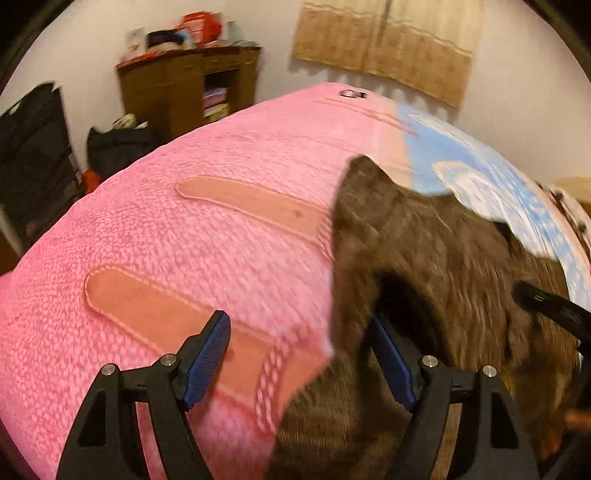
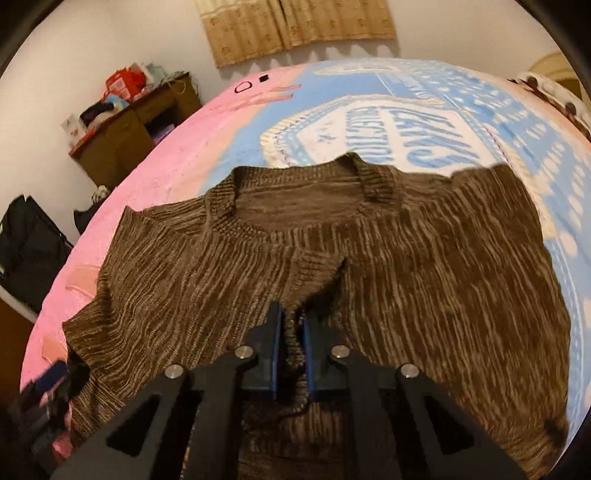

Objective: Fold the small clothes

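Right wrist view: brown ribbed knitted sweater (image 2: 332, 236) lies flat mid-frame on the pink-and-blue bedspread (image 2: 177, 155); right gripper (image 2: 291, 332) fingers pinch its hem. Soft, limp knit: take edges. Left gripper (image 1: 299, 354) gapes empty.

Left hand-held gripper (image 1: 301, 354) angled downward, jaws held wide apart, right hand-held gripper (image 2: 291, 325) angled downward, jaws clamped together

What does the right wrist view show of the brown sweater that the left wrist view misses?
Right wrist only: the brown knit sweater's ribbed neckline spread flat, and the right gripper with jaws shut on a fold of knit. Left wrist only: the left gripper, jaws open and empty, over the sweater's edge. Both: the pink and blue blanket, wooden cabinet, curtain.
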